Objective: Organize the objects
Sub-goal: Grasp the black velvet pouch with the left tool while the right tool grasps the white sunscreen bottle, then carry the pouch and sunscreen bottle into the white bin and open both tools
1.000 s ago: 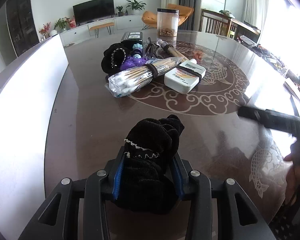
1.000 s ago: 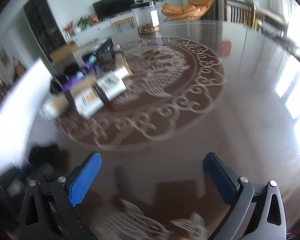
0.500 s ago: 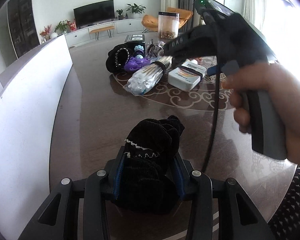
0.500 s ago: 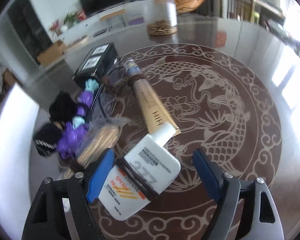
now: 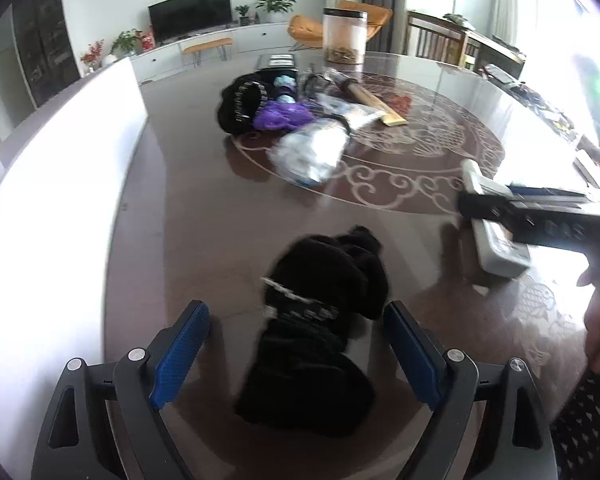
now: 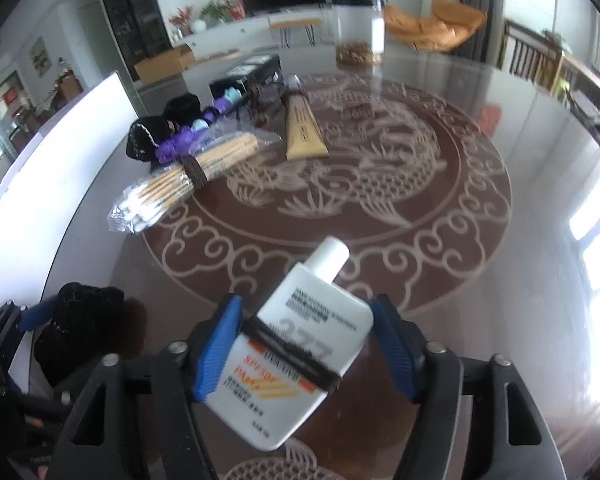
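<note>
Two blue pads of the left hand-held gripper point(image 5: 296, 352) stand wide apart in the left wrist view, and between them a black sock bundle point(image 5: 320, 320) lies on the dark tabletop point(image 5: 188, 208), touching neither pad. Toward 12 o'clock, well apart from it, sits a cluster: a second black sock bundle point(image 5: 240, 106), a purple toy point(image 5: 284, 114), a clear bag of cotton swabs point(image 5: 312, 152) and a tan tube point(image 5: 374, 102). Further off at 12 o'clock stands a clear jar point(image 5: 345, 36). At 3 o'clock the right hand-held gripper point(image 5: 496, 212) reaches in from the edge, with a white bottle point(image 5: 500, 248) in it.

In the right wrist view, the right hand-held gripper point(image 6: 304, 348) grips the white bottle point(image 6: 300, 356) by its sides, cap pointing to 12 o'clock, a dark band around its middle. At 9 o'clock the black sock bundle point(image 6: 84, 328) lies by the left hand-held gripper point(image 6: 32, 316). Toward 11 o'clock lie the cotton swabs point(image 6: 188, 176), the purple toy point(image 6: 180, 144), the other sock bundle point(image 6: 148, 136), a black box point(image 6: 246, 76) and the tan tube point(image 6: 302, 128). The jar point(image 6: 358, 28) stands at 12 o'clock.
</note>
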